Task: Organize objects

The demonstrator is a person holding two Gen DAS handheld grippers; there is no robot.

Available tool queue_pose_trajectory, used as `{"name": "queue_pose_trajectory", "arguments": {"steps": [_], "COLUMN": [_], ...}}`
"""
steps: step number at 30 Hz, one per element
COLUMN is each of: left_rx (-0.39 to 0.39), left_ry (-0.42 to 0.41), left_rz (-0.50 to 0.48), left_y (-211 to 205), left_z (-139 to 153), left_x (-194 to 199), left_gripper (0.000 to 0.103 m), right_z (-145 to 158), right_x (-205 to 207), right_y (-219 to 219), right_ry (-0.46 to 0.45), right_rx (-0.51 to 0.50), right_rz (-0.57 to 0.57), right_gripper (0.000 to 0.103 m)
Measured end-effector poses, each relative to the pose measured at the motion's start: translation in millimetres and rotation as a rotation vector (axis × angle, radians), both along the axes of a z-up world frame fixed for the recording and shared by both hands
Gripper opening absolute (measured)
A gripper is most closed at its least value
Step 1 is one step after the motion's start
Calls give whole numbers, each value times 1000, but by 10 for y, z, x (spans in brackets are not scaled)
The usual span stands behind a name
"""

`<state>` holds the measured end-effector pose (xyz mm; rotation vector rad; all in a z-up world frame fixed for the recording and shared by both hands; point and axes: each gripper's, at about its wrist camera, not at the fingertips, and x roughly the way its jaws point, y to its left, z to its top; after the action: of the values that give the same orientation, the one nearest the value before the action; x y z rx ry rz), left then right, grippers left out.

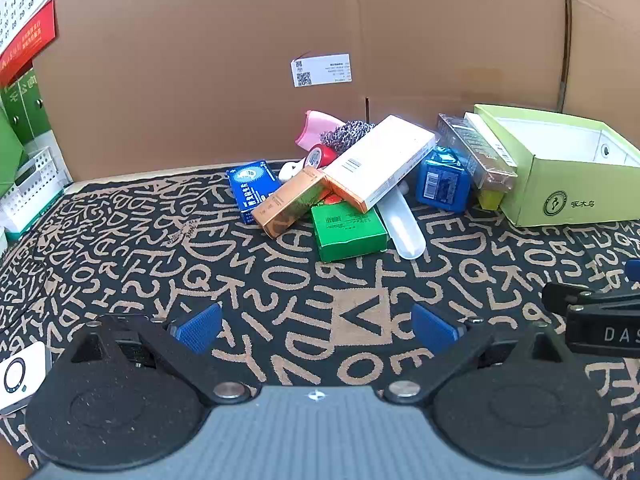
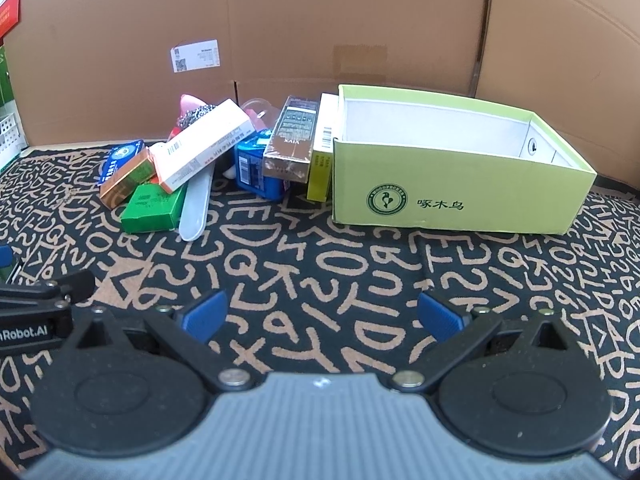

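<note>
1. Heap of small packages on a black mat (image 2: pixel 320 264) printed with tan letters, close against a brown cardboard backdrop (image 2: pixel 280 20), well ahead of both grippers and touched by neither.
2. On top of the heap: a long white box (image 1: pixel 380 156) (image 2: pixel 200 144), tilted, resting across a copper-coloured carton (image 1: pixel 292 202) (image 2: pixel 126 182) and a green box (image 1: pixel 348 230) (image 2: pixel 152 206).
3. Under the white box, poking out toward the cameras: a translucent white plastic scoop-shaped piece (image 1: pixel 402 224) (image 2: pixel 196 208).
4. At the heap's left edge, a flat blue box (image 1: pixel 252 186) (image 2: pixel 120 158); at the back, a pink item (image 1: pixel 316 128), a metal scouring pad (image 1: pixel 344 132) and a red roll (image 1: pixel 322 156), partly hidden.
5. Right of the white box: a blue wrapped pack (image 1: pixel 442 180) (image 2: pixel 252 168), then a brown pack in clear wrap (image 2: pixel 290 140) and a yellow-and-white box (image 2: pixel 322 152), both leaning against the side of an open lime-green shoebox (image 1: pixel 568 184) (image 2: pixel 452 196).
6. Shoebox interior white, with nothing visible inside; standing just right of the heap.
7. Left gripper (image 1: pixel 316 326): blue-padded fingers spread wide, nothing between them, hovering over bare mat, angled downward, with the heap straight ahead.
8. Right gripper (image 2: pixel 322 316): fingers likewise spread wide and empty, tilted down over the mat, shoebox ahead and slightly right, heap ahead to the left.
9. Each gripper partly visible at the edge of the other's view, side by side and apart.
10. Far left in the left wrist view: a red wall calendar (image 1: pixel 24 12), a white perforated basket (image 1: pixel 32 184) and a small white device (image 1: pixel 20 376) on the mat's near edge.
</note>
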<state>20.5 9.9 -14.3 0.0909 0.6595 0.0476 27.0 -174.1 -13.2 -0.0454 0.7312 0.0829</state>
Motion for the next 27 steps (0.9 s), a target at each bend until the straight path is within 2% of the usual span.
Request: {"name": "queue_pose_trajectory", "arguments": {"steps": [17, 20, 22, 24, 27], "left_rx": [-30, -102, -141, -150, -155], "left_ry": [20, 8, -30, -74, -77], "left_rz": [-16, -37, -11, 14, -10], "left_y": [108, 282, 408, 499, 530], "left_z": [-69, -36, 14, 51, 72], "left_x": [249, 328, 371, 401, 519], "left_gripper": [103, 103, 103, 103, 103], "right_z": [-131, -155, -179, -214, -285], "right_x": [260, 287, 320, 413, 611], "right_y": [113, 193, 314, 473, 740], "right_ry": [52, 24, -10, -32, -58], "right_rx": [-1, 33, 43, 38, 30], "right_rz": [30, 113, 205, 290, 371], "right_gripper": [103, 103, 103, 103, 103]}}
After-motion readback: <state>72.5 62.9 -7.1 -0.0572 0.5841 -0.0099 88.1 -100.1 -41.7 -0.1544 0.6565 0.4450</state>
